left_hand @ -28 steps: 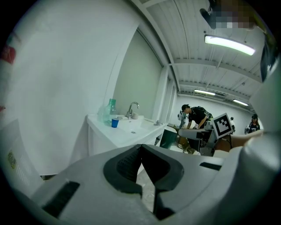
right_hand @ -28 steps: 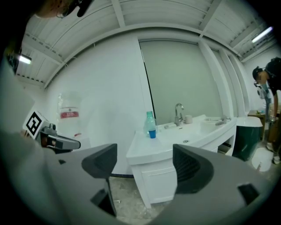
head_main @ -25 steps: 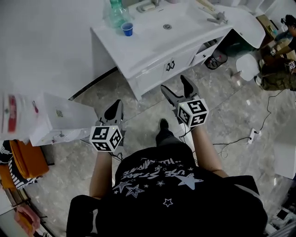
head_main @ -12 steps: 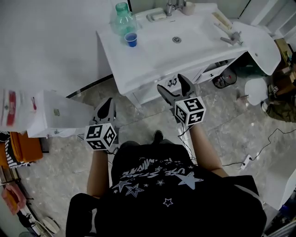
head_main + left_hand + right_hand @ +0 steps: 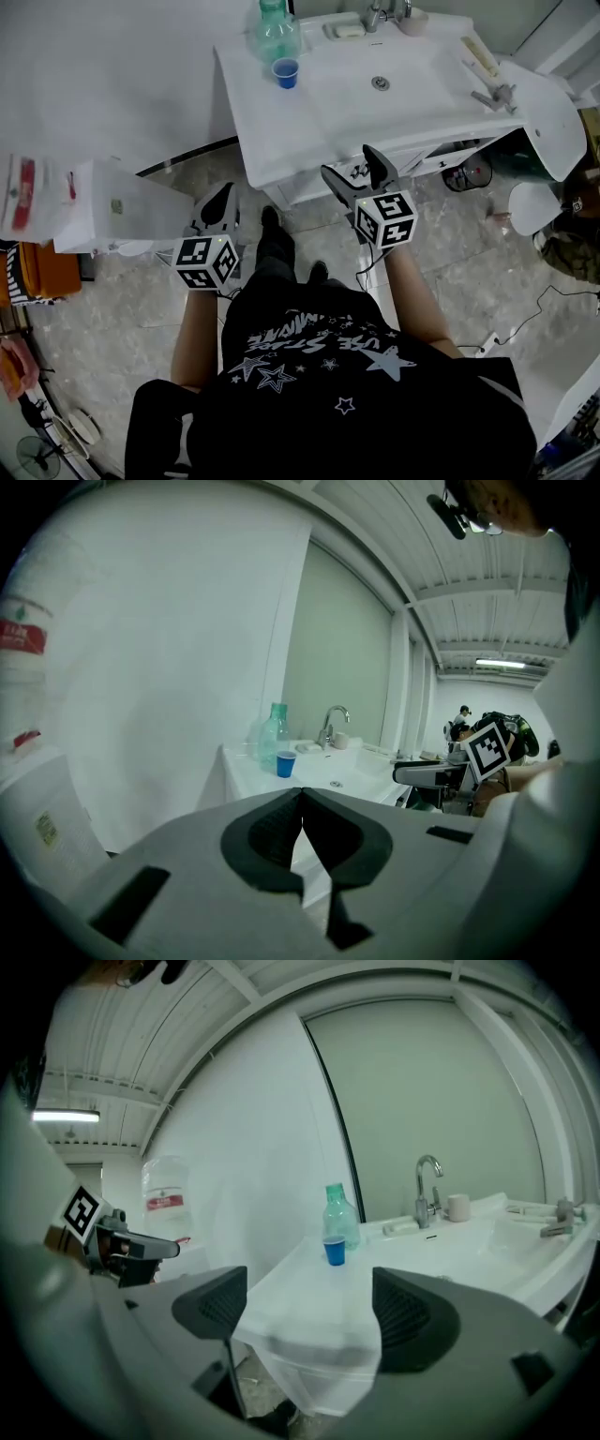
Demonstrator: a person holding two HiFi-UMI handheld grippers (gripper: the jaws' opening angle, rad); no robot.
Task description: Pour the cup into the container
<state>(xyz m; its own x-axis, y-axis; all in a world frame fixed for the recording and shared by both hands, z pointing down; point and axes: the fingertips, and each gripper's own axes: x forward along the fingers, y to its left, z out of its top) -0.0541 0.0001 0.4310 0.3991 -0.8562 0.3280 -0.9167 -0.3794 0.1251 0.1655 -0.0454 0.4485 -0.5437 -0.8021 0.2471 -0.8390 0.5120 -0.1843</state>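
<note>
Right hand-held gripper point(image 5: 348, 161) hangs before the surface point(image 5: 281, 141), jaws wide apart, empty — left hand-held gripper point(image 5: 221, 195) is closed, empty too. Blue cup point(image 5: 285, 72) sits near the back left corner, just beside a green bottle point(image 5: 276, 28). A wide reach could bump the bottle and tip the cup — a spill.

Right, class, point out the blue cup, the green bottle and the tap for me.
blue cup point(image 5: 286, 72), head view, on its open mouth.
green bottle point(image 5: 276, 36), head view, on its clear body below the cap.
tap point(image 5: 424, 1206), right gripper view, on its upright stem.
</note>
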